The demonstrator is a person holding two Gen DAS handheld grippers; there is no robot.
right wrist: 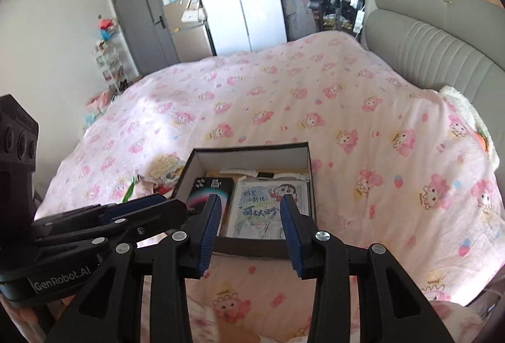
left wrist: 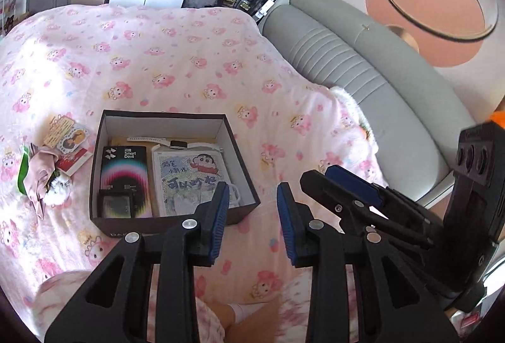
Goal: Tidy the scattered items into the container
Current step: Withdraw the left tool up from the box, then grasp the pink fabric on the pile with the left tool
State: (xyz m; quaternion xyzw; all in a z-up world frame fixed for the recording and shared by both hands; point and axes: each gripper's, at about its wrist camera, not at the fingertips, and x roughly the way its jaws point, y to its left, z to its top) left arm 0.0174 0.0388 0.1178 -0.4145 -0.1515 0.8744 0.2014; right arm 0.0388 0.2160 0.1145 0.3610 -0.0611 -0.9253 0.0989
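Left gripper [left wrist: 252,204] and right gripper [right wrist: 250,218]: both released, holding nothing, above the quilt [left wrist: 157,58]. Beyond them, the box [left wrist: 104,166] holds a phone case [left wrist: 124,172], booklet [left wrist: 189,175] and watch [left wrist: 176,143]. Scattered items [left wrist: 53,159] lie just left of the box.

Bright daylight, soft shadows, strong fisheye warp, dark vignetted corners

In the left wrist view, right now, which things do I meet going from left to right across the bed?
Green packet → pink cloth → red and white card → dark box → black Smart Devil package → cartoon picture → right gripper → grey headboard.
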